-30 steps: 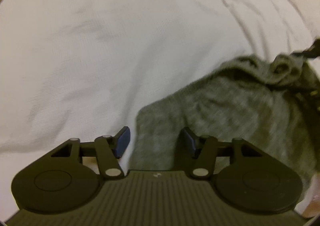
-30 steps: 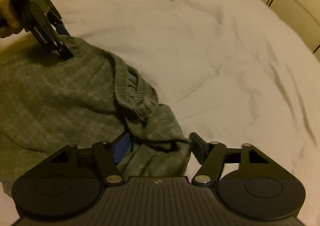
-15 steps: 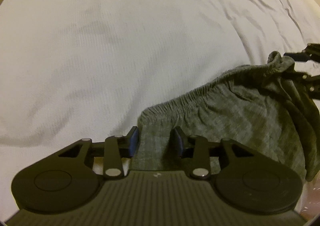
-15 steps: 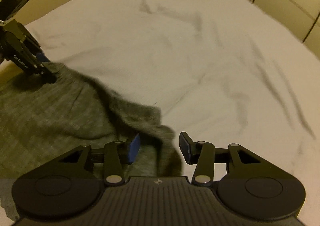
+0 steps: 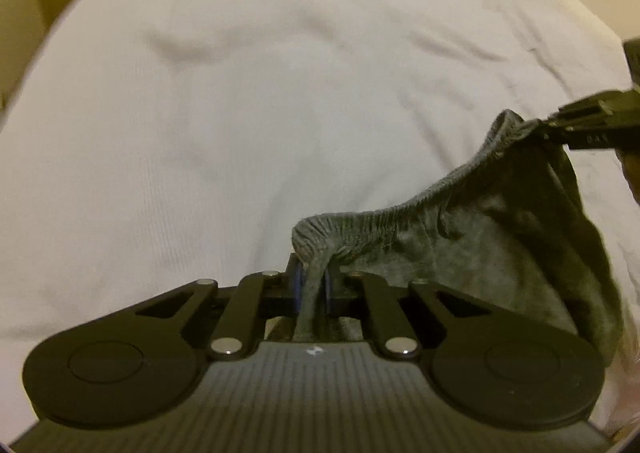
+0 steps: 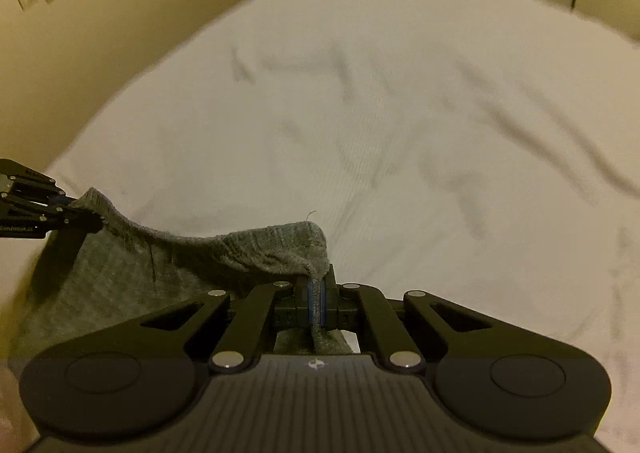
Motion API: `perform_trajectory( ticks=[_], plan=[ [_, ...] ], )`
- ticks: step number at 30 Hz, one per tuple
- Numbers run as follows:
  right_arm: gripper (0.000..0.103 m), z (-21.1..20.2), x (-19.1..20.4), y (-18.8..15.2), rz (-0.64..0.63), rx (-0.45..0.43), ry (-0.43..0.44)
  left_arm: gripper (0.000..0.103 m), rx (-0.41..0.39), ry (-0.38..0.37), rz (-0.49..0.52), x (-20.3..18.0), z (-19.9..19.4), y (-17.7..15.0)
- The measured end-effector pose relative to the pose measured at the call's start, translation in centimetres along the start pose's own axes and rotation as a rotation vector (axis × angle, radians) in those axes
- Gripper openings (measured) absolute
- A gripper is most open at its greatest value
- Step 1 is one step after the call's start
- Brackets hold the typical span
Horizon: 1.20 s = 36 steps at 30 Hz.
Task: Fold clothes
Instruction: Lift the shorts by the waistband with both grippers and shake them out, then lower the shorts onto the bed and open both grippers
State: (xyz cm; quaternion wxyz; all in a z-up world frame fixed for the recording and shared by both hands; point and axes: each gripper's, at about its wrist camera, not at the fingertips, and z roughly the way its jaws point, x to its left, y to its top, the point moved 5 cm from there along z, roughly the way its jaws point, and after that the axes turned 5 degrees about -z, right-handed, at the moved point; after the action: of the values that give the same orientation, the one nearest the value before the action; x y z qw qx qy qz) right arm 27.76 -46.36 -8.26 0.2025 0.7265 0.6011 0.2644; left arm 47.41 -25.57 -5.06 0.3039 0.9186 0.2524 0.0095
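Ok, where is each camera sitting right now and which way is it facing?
Left wrist: rides the left gripper, looking forward over the white bed; its shut fingers pinch the grey garment, and the right gripper enters at the right edge.
Right wrist: rides the right gripper, facing across the bed towards a yellowish wall; the left gripper shows at the left edge.
Shared: the garment's gathered edge strung between both grippers.

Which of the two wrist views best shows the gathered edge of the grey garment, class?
The left wrist view: the grey garment shows its gathered edge running from the left gripper up to the right gripper. The right wrist view shows that edge blurrier and partly hidden behind the right gripper's fingers.
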Motion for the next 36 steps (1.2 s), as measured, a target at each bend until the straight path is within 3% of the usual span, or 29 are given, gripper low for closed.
perform_trajectory(
  ticks=[6, 10, 14, 19, 23, 27, 30, 33, 36],
  plan=[
    [0.001, -12.9, 1.6, -1.8, 0.043, -0.168, -0.091, 0.006, -0.149, -0.005, 0.219, -5.8, -7.2, 1.1],
    [0.001, -22.7, 4.5, -5.9, 0.122, -0.274, -0.196, 0.004, -0.257, -0.074, 0.304, -10.2, -13.0, 0.0],
    [0.001, -32.6, 9.6, -11.3, 0.187, -0.363, -0.307, 0.003, -0.364, -0.107, 0.380, -15.1, -19.7, -3.0],
    [0.001, -43.1, 14.6, -15.9, 0.215, -0.419, -0.427, 0.003, -0.461, -0.168, 0.419, -21.5, -28.9, -6.3],
    [0.001, -50.5, 15.3, -17.1, 0.207, -0.460, -0.528, 0.003, -0.544, -0.229, 0.436, -25.7, -34.2, -6.2],
    [0.001, -54.9, 12.5, -16.5, 0.180, -0.475, -0.592, 0.003, -0.562, -0.289, 0.442, -30.1, -34.9, -3.3],
    [0.001, -54.4, 7.2, -15.6, 0.166, -0.432, -0.576, 0.003, -0.528, -0.281, 0.435, -32.6, -31.8, -0.4],
    [0.001, -50.0, -0.5, -14.4, 0.162, -0.364, -0.509, 0.003, -0.460, -0.243, 0.412, -34.4, -26.3, 2.6],
    [0.001, -43.1, -9.4, -13.0, 0.180, -0.286, -0.424, 0.006, -0.354, -0.179, 0.337, -35.1, -16.4, 5.8]
  ],
)
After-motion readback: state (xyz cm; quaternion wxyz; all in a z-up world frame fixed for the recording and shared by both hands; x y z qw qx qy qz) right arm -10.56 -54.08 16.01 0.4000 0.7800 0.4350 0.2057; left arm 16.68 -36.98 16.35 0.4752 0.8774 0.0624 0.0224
